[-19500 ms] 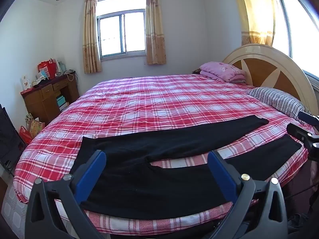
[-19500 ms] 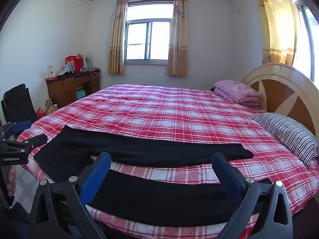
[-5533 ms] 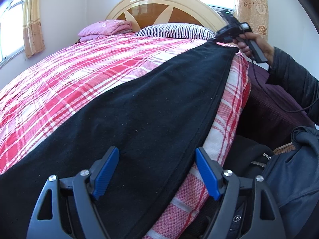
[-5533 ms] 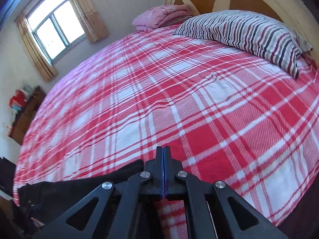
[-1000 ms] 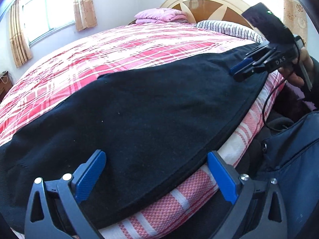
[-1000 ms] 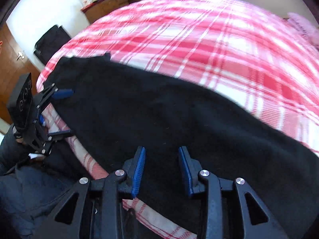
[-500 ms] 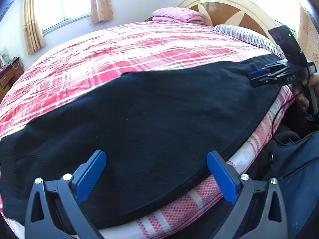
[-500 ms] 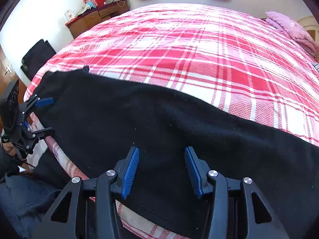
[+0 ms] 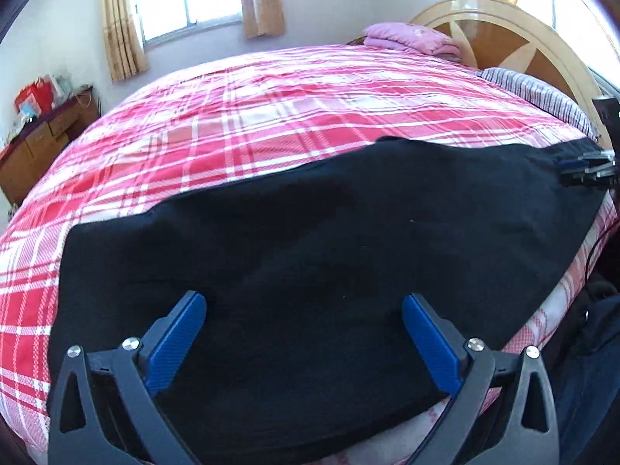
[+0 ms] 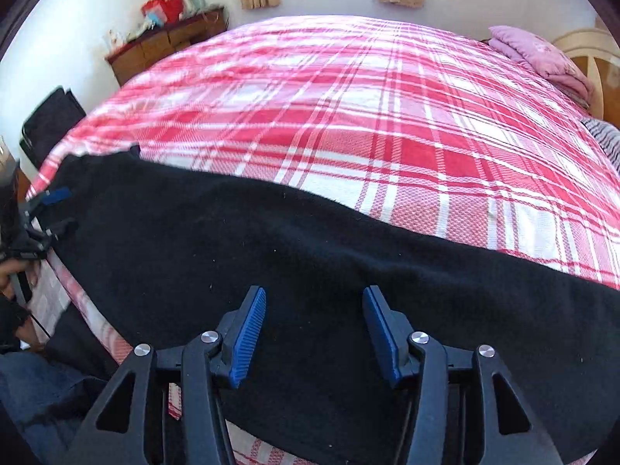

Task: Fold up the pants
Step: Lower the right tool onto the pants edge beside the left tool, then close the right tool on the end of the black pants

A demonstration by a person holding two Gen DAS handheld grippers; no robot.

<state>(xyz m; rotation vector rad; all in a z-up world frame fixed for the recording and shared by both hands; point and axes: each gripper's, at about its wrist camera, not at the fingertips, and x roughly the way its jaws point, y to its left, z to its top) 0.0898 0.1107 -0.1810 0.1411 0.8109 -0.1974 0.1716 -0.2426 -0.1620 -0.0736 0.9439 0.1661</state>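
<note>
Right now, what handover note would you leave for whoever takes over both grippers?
Left gripper: open wide, empty, above the black pants.
Right gripper: jaws have just been opening, nothing between them, above the pants.
Pants: flat along the near edge of the plaid bed, legs stacked in one long band.
Done: lengthwise fold.
Left: fold the band across, probably end to end.

The left gripper (image 9: 304,327) stands wide apart; the right gripper (image 10: 314,329) has just been opening, nothing between its jaws.

Black pants (image 9: 329,255); red-white plaid bedspread (image 9: 310,116); pink folded blanket (image 9: 410,37); striped pillow (image 9: 542,95).
</note>
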